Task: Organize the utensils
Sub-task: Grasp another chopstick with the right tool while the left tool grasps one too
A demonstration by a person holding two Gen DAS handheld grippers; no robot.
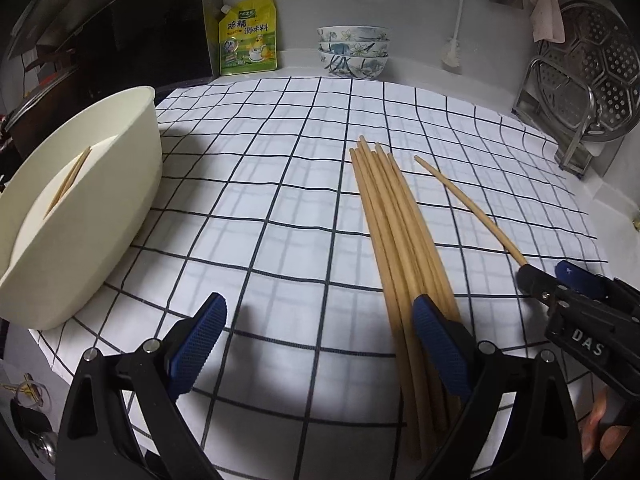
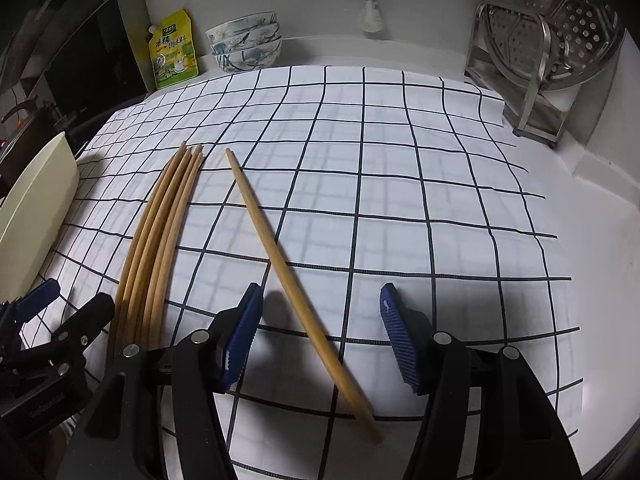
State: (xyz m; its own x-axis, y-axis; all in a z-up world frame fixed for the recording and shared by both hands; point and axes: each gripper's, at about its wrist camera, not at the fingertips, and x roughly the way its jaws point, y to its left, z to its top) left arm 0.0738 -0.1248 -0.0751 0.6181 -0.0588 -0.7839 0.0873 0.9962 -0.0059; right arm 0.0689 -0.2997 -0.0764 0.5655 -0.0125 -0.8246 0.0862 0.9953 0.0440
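Chopsticks on the cloth: a bundle of chopsticks (image 1: 394, 216) lying side by side, about six by their tips in the left view, and a single chopstick (image 2: 288, 276) apart to their right.
Chopsticks in the tub: two, leaning inside the cream tub (image 1: 100, 184) at the left edge of the checked cloth (image 1: 272, 184).
Bowls: three patterned bowls (image 1: 353, 51) stacked by the back wall.
Other single things: one yellow pouch (image 1: 248, 36) beside the bowls, one steel steamer tray (image 1: 592, 76) standing in a rack at the right.
Left gripper (image 1: 316, 348): jaws wide apart, holding nothing; its right finger sits over the near end of the bundle, contact unclear.
Right gripper (image 2: 320, 336): jaws wide apart, straddling the near part of the single chopstick without clamping it.
Only in the left view: the inside of the tub with its two chopsticks, and the right gripper's tips at the single chopstick's near end.
Only in the right view: the whole length of the single chopstick passing between the blue pads (image 2: 240, 340).
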